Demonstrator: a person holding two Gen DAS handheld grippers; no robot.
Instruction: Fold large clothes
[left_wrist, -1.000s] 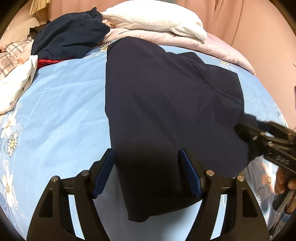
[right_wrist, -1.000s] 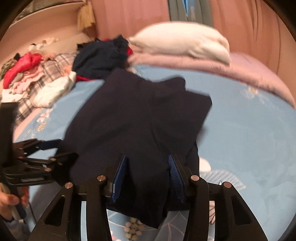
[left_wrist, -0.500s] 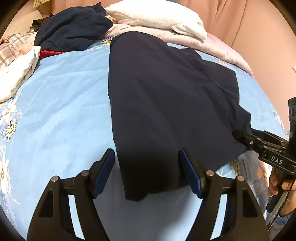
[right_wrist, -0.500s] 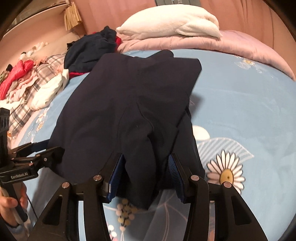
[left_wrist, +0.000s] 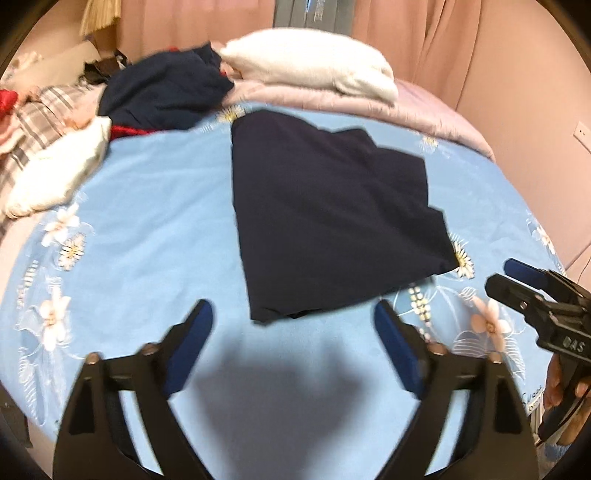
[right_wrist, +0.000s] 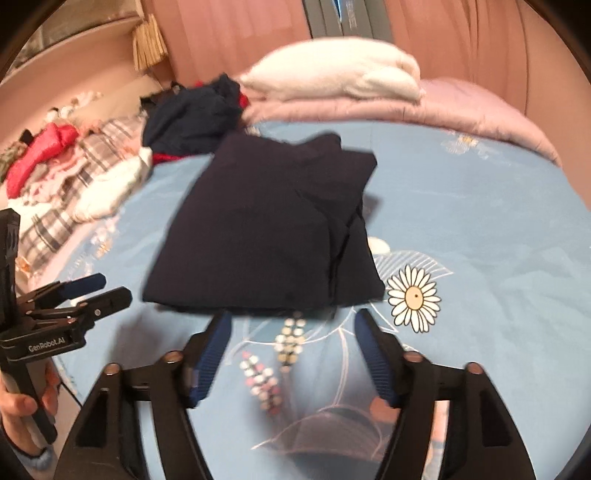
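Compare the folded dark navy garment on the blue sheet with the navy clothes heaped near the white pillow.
The folded dark navy garment lies flat with straight edges; the crumpled navy clothes pile is bunched and lumpy. The garment sits mid-bed on the blue floral sheet; the pile sits at the far end beside the white pillow. Both are dark navy fabric, and neither gripper touches them.

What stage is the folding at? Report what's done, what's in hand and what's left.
Done: the dark navy garment lies folded in a flat, layered stack on the blue floral sheet.
In hand: nothing. The left gripper and the right gripper are both open and empty, just short of its near edge.
Left: perhaps another fold, and the unfolded clothes pile by the white pillow.
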